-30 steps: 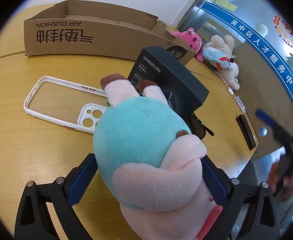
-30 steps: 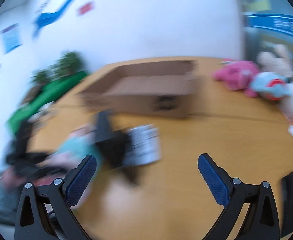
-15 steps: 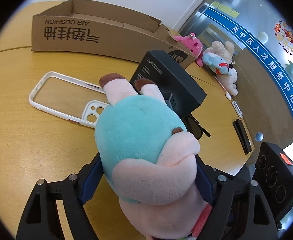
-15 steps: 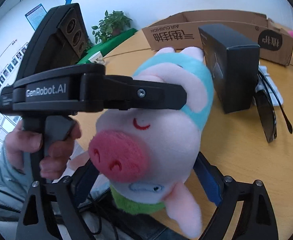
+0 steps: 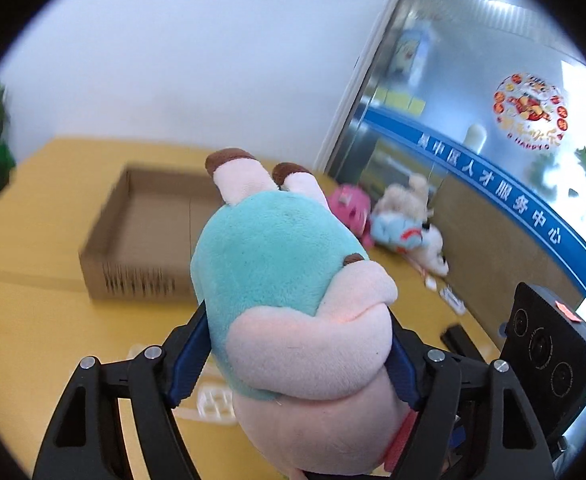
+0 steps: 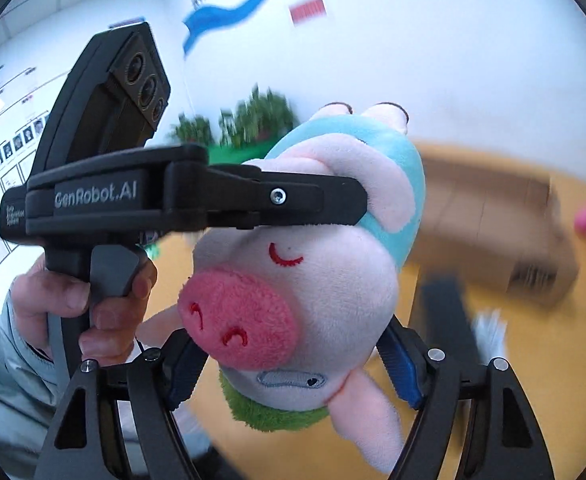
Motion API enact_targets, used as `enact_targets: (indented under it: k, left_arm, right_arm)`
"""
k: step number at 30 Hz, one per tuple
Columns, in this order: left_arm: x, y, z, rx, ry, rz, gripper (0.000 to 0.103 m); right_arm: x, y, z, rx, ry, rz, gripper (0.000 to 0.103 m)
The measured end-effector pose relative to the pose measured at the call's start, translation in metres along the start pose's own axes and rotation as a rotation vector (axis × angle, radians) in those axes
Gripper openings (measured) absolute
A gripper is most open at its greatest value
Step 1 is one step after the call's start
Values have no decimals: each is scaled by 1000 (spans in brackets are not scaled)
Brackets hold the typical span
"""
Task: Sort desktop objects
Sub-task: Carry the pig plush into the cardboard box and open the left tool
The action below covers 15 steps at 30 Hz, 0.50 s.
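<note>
Plush pig (image 5: 293, 300) hangs above the table's near edge (image 5: 33, 340), clenched between both claws, left gripper (image 5: 293, 360) and right gripper (image 6: 293, 360), right jaws closing; cardboard box (image 5: 149, 232) by the far edge waits; sorting looks barely begun.

I see a white wall (image 5: 165, 60) with a blue painted swoosh (image 6: 229, 16) rising ahead of my tongs, a glass partition (image 5: 493, 128) with a blue lettered band to their right, green plants (image 6: 253, 120) left, daylight throughout.
</note>
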<state>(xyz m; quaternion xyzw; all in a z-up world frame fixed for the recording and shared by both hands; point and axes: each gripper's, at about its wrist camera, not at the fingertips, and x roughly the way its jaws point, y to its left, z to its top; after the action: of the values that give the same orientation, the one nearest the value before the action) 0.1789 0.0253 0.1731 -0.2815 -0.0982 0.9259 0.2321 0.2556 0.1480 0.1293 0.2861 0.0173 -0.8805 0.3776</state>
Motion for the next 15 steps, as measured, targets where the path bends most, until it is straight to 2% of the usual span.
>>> enact_targets:
  k: [4, 8, 11, 15]
  left_arm:
    - [-3, -5, 73, 99, -106, -5, 76]
    - [1, 2, 144, 134, -184, -13, 76]
    - [19, 18, 195, 150, -200, -22, 76]
    - [55, 45, 238, 159, -179, -24, 76]
  right_arm:
    - [-8, -8, 72, -70, -95, -26, 76]
    - [-4, -22, 144, -114, -150, -28, 76]
    - [10, -40, 203, -112, -171, -20, 76]
    - [30, -63, 250, -88, -170, -10, 76]
